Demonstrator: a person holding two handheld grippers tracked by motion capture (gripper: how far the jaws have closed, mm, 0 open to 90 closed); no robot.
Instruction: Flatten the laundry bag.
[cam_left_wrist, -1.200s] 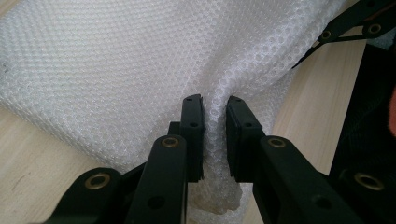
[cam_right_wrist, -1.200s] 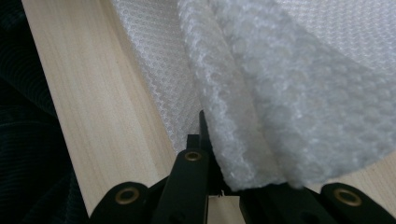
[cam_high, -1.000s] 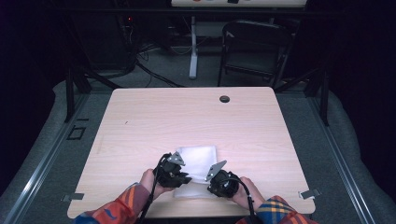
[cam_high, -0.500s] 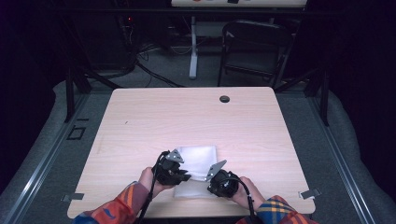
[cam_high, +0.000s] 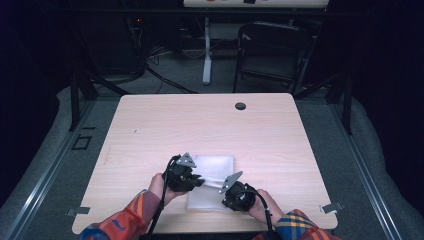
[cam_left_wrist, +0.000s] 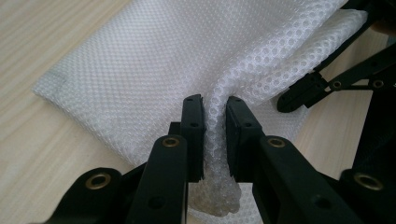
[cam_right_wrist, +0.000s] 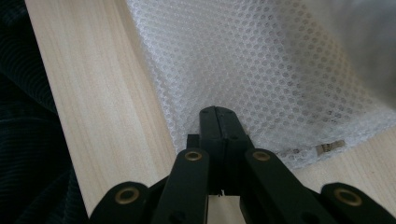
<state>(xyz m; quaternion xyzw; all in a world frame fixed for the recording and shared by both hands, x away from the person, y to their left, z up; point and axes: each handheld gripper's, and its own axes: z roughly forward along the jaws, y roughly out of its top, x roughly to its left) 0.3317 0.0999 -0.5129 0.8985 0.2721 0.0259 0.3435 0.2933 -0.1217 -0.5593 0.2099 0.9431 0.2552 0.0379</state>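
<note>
A white mesh bag (cam_high: 215, 167) lies flat near the front edge of the wooden table (cam_high: 165, 130). My left gripper (cam_high: 199, 181) sits at the bag's left side. In the left gripper view its jaws (cam_left_wrist: 215, 126) pinch a raised fold of the mesh bag (cam_left_wrist: 140, 70) between the pads. My right gripper (cam_high: 224, 186) is at the bag's front right. In the right gripper view its jaws (cam_right_wrist: 218, 119) are pressed together on the edge of the mesh bag (cam_right_wrist: 261, 60), which lifts away from the tips. The right gripper's linkage (cam_left_wrist: 327, 81) shows beyond the fold in the left gripper view.
A round cable hole (cam_high: 240, 106) sits near the table's far edge. Metal clips (cam_high: 331, 206) mark the front corners. Beyond the table stand a dark chair (cam_high: 272, 50) and cables on the floor. Bare wood (cam_high: 150, 120) spreads left and behind the bag.
The left gripper has edged slightly up the picture with the mesh fold. The right gripper has stayed in place.
</note>
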